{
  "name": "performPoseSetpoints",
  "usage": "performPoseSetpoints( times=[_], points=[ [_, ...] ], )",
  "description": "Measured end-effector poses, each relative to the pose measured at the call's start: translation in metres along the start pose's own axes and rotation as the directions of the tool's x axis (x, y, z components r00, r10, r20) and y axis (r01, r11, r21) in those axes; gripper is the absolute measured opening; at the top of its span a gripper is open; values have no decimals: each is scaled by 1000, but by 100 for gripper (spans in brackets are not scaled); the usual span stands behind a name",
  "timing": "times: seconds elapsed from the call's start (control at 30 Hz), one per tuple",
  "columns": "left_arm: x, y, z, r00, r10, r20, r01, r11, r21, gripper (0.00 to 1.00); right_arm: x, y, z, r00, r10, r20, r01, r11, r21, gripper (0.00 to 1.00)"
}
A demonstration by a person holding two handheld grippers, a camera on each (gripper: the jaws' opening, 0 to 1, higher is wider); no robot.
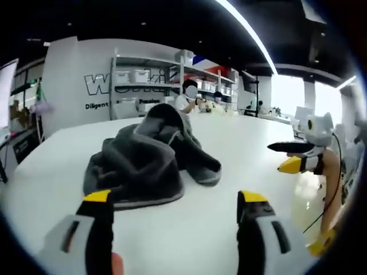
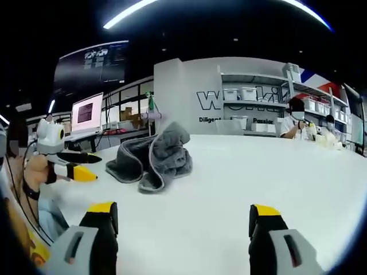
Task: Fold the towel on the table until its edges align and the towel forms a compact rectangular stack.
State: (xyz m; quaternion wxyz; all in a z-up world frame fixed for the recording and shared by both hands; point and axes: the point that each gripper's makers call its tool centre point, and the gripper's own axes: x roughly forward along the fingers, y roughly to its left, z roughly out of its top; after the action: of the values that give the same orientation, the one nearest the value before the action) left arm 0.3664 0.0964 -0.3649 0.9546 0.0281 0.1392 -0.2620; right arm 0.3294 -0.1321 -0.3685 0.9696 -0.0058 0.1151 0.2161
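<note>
Towel [image 1: 150,157] lay crumpled in a grey heap on the white table [image 1: 229,137] in the left gripper view, bunched up into a peak at the back with one fold trailing off toward the right. The left gripper [image 1: 175,209] rose from the bottom of that view, its two yellow-tipped black jaws spread wide with nothing between them, short of the towel's near edge and not touching it. At the right side of the same view the right gripper [image 1: 298,157] reached in over the table, well apart from the towel, and whether its jaws were parted could not be told from there. Shelves [image 1: 166,80] with white boxes stood against the far wall behind the table, and a person [image 1: 186,98] sat near them.

Right gripper view showed the towel [image 2: 152,157] left of centre on the table [image 2: 275,172], still unfolded and rumpled. The right gripper [image 2: 183,220] stood at the bottom with jaws wide and empty, apart from the cloth. The left gripper [image 2: 77,166] came in from the left, held by a hand [image 2: 35,172], near the towel's left edge but clear of it. A lit monitor [image 2: 86,114] stood behind.
</note>
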Motion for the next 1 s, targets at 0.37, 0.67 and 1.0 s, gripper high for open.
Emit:
performPoseSetpoints(
  times=[0.37, 0.67, 1.0],
  points=[
    [46, -9, -14, 996, -16, -86, 19, 999, 33, 77, -5, -9, -2, 1000, -17, 9, 17, 1000, 16, 99],
    [65, -4, -20, 993, 9, -116, -3, 999, 45, 68, -8, -13, -2, 1000, -26, 17, 26, 999, 30, 99],
    [64, 13, -17, 989, 70, -129, -61, 995, 72, 41, -11, -17, -1, 999, -28, 28, 27, 999, 40, 98]
  ],
)
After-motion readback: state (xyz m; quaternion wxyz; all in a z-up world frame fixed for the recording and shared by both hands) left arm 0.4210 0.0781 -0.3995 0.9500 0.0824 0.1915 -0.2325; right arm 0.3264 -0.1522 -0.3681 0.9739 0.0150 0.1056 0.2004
